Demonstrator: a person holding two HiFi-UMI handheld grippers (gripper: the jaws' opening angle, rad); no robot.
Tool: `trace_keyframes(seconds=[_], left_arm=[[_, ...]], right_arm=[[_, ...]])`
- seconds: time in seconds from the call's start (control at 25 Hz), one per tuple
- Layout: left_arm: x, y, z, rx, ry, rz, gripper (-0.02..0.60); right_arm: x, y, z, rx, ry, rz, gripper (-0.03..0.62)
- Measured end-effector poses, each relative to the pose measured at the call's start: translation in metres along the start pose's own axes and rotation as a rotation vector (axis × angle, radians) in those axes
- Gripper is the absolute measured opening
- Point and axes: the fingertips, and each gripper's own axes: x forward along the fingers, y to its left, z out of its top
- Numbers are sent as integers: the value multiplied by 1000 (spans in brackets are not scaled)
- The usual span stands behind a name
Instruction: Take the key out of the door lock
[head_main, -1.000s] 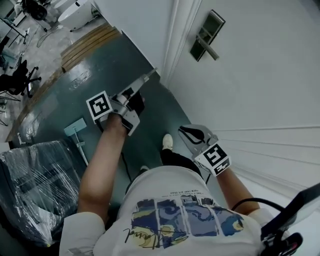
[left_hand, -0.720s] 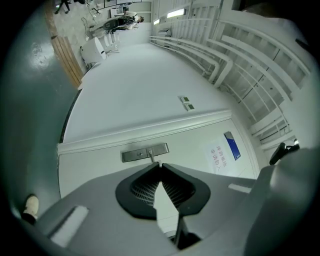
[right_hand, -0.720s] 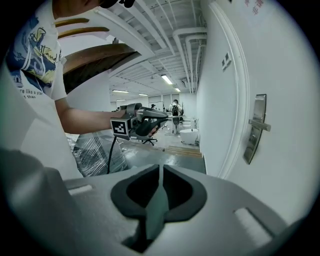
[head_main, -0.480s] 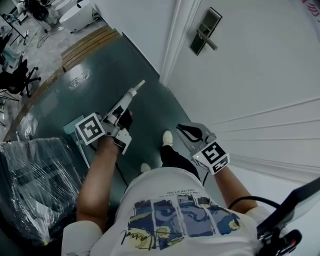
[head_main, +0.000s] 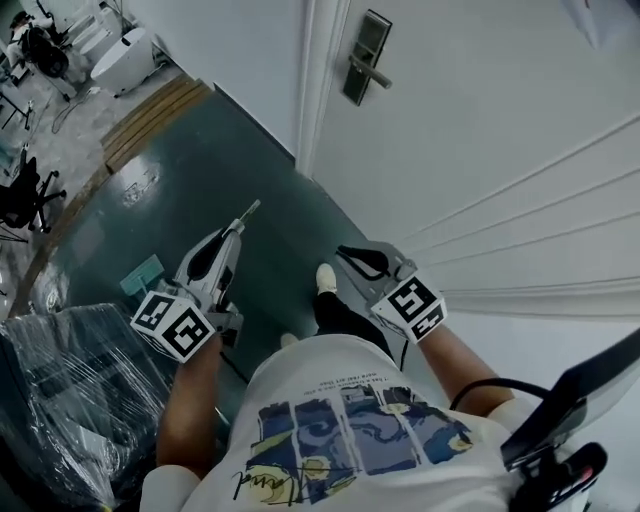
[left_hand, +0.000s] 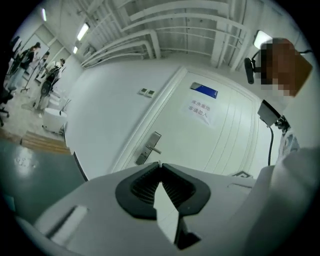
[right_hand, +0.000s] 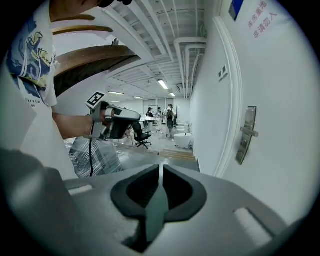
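Drawn back from the door frame since a second ago, the left tool (head_main: 238, 226) now lies nearer the person, over the dark floor (head_main: 200, 160). It has rolled, so the left marker cube (head_main: 172, 327) sits at its lower end. The right tool (head_main: 345, 253) has shifted only slightly.

Two tools are in view, each with one cube; the right marker cube (head_main: 410, 307) faces the head camera.
- Left tool: jaws together on one slim pale sliver at their tips, read as the key (head_main: 252, 208), well apart from the door lock (head_main: 362, 55).
- Right tool: jaws pressed together with nothing between them.

One white door (head_main: 500, 120) carries the one lock plate with one lever handle (head_main: 372, 72). In the left gripper view the door also bears two notices, one blue plate (left_hand: 204, 90) and one paper sheet (left_hand: 199, 109); their print is too small to read.

Two pale shoes show: the far shoe (head_main: 325, 278) almost whole, the near shoe (head_main: 288, 340) partly covered by the shirt. One plastic-wrapped bundle (head_main: 60, 390) is cut off by the left edge, and one dark device (head_main: 570, 430) by the lower right corner.

The key's shape is too small to make out, and the keyhole on the plate cannot be seen.
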Motion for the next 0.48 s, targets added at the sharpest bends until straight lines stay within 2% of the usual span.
trace_keyframes(seconds=[0.32,0.48], left_arm=[[-24,-29,-22,153,77,11,25],[-26,-37,-34,185,104,1,25]], right_arm=[[-18,14,3,7,-18,-32,16],[-27,19,-1,15,-18,-52,16]])
